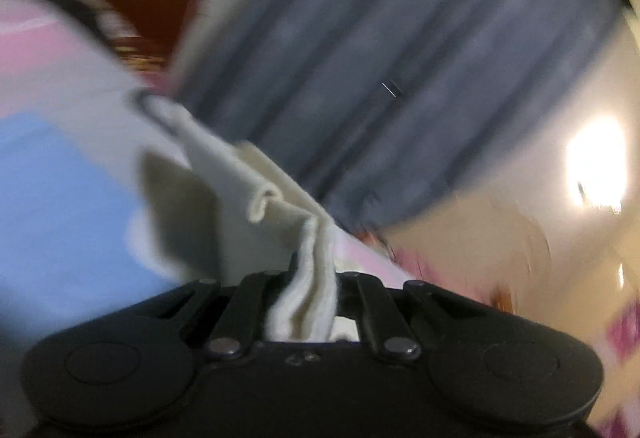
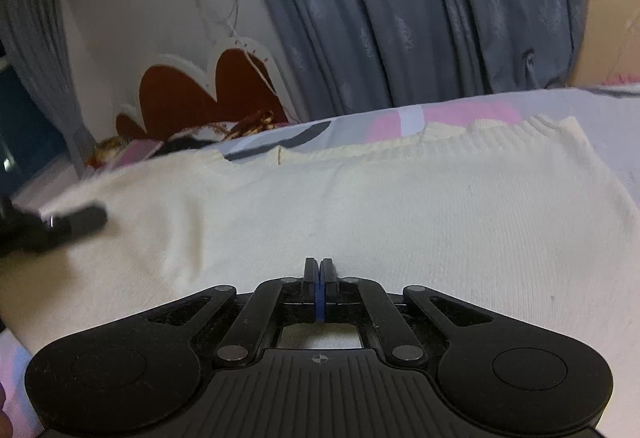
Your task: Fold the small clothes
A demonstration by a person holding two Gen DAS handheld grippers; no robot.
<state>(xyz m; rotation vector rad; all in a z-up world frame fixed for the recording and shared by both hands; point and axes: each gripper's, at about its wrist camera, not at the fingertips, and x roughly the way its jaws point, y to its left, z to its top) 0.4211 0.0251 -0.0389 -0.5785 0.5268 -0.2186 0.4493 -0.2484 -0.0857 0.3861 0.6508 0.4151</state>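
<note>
Sweater [image 1: 240,174], cream knit, small.

Left wrist view: badly smeared by motion. Left gripper [image 1: 306,278] pinches a bunched fold of the knit; cloth runs straight up out of the pressed-together jaws and trails away to the far left, where it meets the patterned bedsheet [image 1: 60,174] with its pink and blue blocks. Pull line therefore runs from the gripper toward the upper left. Grey-blue curtain [image 1: 400,58] fills the background, a bright light [image 1: 596,166] at right. Camera looks tilted, likely from a rolled wrist, though blur makes that hard to confirm. No writing legible.

Right wrist view: sharp. Sweater lies flat on the bed, directly ahead of and under the right gripper [image 2: 319,270], long axis running left to right across the frame. Ribbed edge [image 2: 500,134] at the far side, toward the curtain. Right gripper's jaws pressed together with nothing between them, tips at or just above the near middle of the knit; contact cannot be judged. Left gripper shows as a dark blur at the far left edge of the garment, where the cloth is lifting.

Judgement: left hand has the left side, so the fold should carry rightward across the body; right hand is placed to pin the middle. Red heart-shaped headboard [image 2: 208,94] behind. No brand, label or readable text on anything.
</note>
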